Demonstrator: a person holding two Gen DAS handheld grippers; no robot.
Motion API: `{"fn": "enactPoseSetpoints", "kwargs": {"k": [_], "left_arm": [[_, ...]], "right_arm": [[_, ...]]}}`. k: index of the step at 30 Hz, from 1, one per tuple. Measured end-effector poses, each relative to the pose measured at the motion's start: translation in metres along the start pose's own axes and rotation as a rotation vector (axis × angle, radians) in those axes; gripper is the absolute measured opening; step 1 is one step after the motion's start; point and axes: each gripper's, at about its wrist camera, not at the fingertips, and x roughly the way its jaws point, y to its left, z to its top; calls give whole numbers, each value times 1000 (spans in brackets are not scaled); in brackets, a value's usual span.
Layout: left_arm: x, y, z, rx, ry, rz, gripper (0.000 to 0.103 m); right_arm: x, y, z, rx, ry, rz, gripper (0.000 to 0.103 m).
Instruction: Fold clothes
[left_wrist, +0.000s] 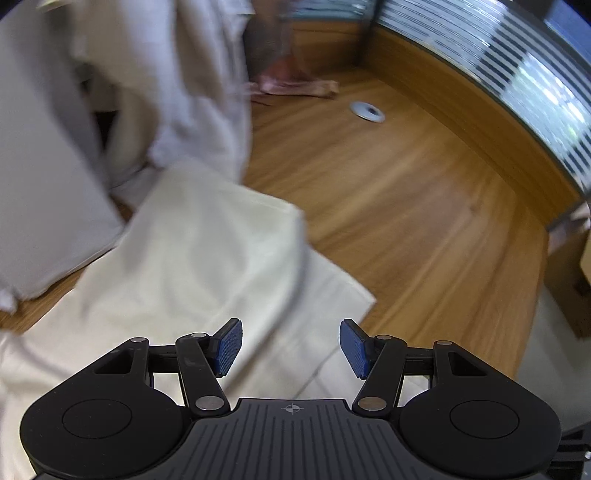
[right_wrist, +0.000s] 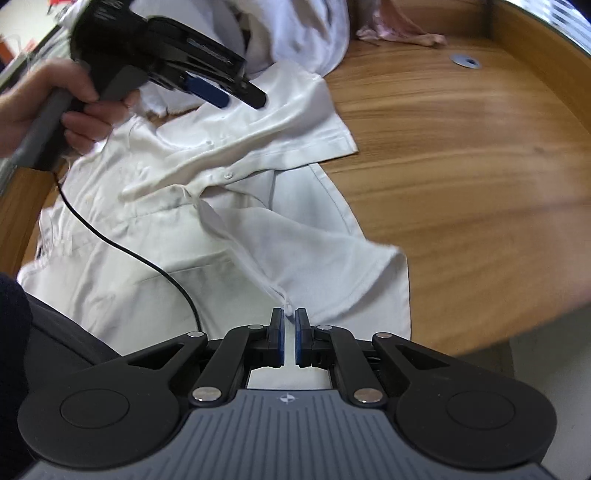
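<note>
A white button-up shirt (right_wrist: 221, 155) lies spread on the wooden table (right_wrist: 461, 166). One part of it is pulled up in a taut ridge to my right gripper (right_wrist: 290, 312), whose pads are closed on a pinch of that fabric. In the right wrist view a person's hand (right_wrist: 55, 99) holds my left gripper (right_wrist: 225, 94) above the shirt's far side. In the left wrist view that left gripper (left_wrist: 291, 332) stands open over the cream-white shirt (left_wrist: 207, 258), with nothing between its blue pads (left_wrist: 229, 347).
A heap of white clothes (left_wrist: 166, 74) sits behind the shirt, and a pink garment (left_wrist: 295, 85) lies at the table's back. A metal cable grommet (left_wrist: 367, 110) is set in the bare wood to the right. A black cable (right_wrist: 147, 258) trails across the shirt.
</note>
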Motion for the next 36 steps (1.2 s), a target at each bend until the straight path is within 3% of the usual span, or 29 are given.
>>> {"fn": "enactPoseSetpoints", "kwargs": {"k": [1, 3, 16, 25, 26, 28, 31, 36], "left_arm": [[4, -6, 1, 17, 2, -4, 61], [13, -16, 2, 43, 6, -11, 61], [77, -55, 4, 147, 11, 62, 58], [93, -65, 1, 184, -8, 86, 56], [93, -67, 0, 190, -15, 82, 55], [92, -68, -1, 198, -32, 79, 38], [91, -67, 1, 200, -41, 77, 23], [71, -42, 3, 117, -85, 78, 11]], "right_arm": [[-3, 1, -5, 18, -11, -6, 23], [-10, 1, -13, 49, -37, -26, 40], [-41, -5, -36, 211, -88, -181, 40], [-47, -11, -40, 259, -89, -224, 40], [-47, -12, -40, 259, -90, -226, 40], [-48, -12, -38, 257, -94, -231, 40], [-49, -13, -36, 254, -96, -233, 40], [-49, -14, -29, 227, -97, -233, 40]]}}
